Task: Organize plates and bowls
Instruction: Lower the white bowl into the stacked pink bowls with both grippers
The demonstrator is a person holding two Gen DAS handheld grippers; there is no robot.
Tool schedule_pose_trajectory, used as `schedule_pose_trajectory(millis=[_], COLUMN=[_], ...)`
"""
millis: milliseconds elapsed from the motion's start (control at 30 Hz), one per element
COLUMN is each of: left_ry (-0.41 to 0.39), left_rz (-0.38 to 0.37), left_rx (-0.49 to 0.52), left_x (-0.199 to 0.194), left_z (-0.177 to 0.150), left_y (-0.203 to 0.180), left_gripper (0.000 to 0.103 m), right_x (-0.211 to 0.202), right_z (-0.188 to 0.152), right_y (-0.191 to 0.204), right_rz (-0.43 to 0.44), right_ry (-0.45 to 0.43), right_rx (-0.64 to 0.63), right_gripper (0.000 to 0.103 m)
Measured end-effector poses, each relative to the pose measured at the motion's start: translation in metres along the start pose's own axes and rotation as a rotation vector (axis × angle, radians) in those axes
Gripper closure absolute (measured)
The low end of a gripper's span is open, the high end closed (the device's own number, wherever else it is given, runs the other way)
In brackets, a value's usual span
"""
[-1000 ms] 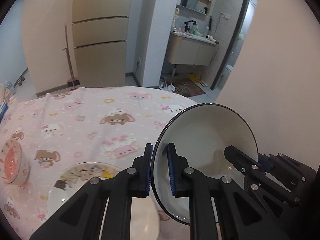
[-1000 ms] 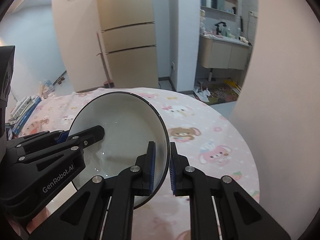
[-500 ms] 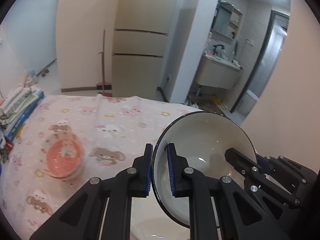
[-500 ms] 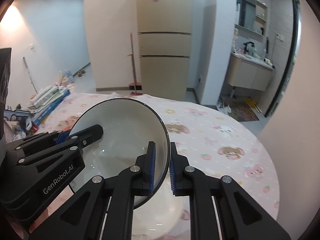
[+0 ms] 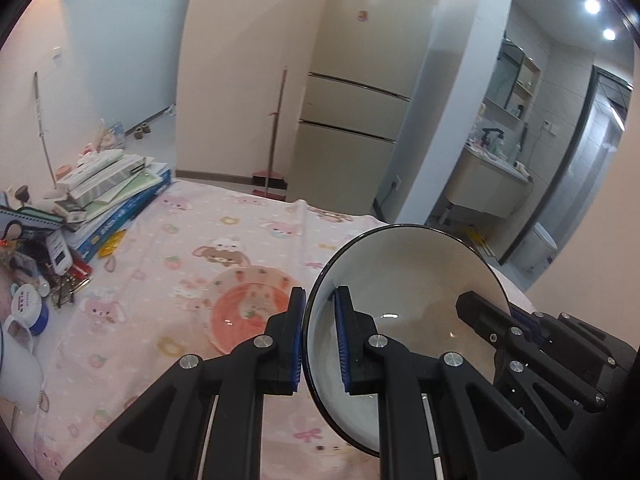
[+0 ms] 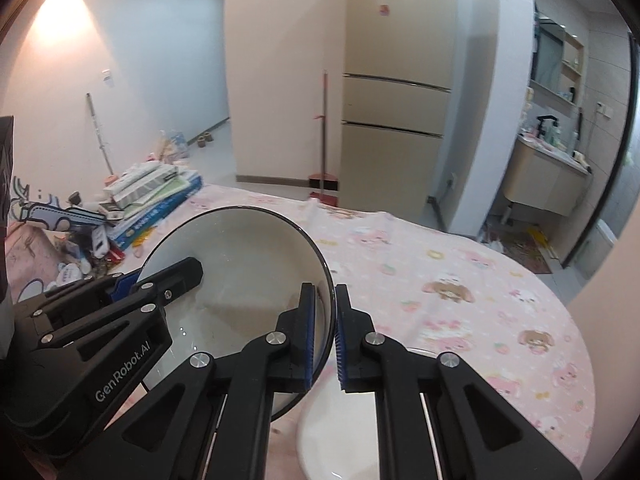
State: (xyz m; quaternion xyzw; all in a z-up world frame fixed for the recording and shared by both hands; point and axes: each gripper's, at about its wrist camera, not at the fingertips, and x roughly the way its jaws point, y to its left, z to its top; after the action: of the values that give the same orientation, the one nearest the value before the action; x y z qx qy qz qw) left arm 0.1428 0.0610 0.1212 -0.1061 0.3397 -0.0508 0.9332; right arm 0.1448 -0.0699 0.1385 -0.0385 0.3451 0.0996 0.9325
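Both grippers hold one large white bowl with a black rim (image 5: 404, 292), lifted above the table. My left gripper (image 5: 320, 340) is shut on its left rim. My right gripper (image 6: 325, 336) is shut on its right rim, and the bowl also shows in the right wrist view (image 6: 240, 264). A small pink bowl with an orange inside (image 5: 248, 308) sits on the pink cartoon tablecloth (image 5: 192, 248), just beyond and left of my left gripper. A white plate (image 6: 340, 432) lies on the table under my right gripper.
A stack of books and boxes (image 5: 112, 196) and small clutter (image 5: 48, 264) fill the table's left side, with a white cup (image 5: 28, 308) nearby. A fridge (image 5: 360, 112), a broom (image 5: 276, 136) and a bathroom doorway (image 5: 520, 168) lie beyond the table.
Both grippers have swung left with the bowl and tilted up. The pink bowl now sits nearer the middle of the left view, and the books have come into sight.
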Motion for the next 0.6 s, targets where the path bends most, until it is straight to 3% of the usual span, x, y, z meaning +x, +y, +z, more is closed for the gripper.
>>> schedule_pose_trajectory(millis=[267, 600], left_ry=[-0.039, -0.136], left_rz=[0.043, 0.048], left_rx=[-0.043, -0.085], left_x=[0.005, 0.016], left_z=[0.007, 0.001], left_y=[0.041, 0.059], left_gripper=[0.087, 0.087], right_x=[0.024, 0.045], right_z=[0.013, 0.02], right_y=[0.034, 0.042], right_rz=[0.075, 0.09], right_ry=[0.01, 0.004], right_rx=[0.01, 0.035], right_gripper=[0.095, 0.094])
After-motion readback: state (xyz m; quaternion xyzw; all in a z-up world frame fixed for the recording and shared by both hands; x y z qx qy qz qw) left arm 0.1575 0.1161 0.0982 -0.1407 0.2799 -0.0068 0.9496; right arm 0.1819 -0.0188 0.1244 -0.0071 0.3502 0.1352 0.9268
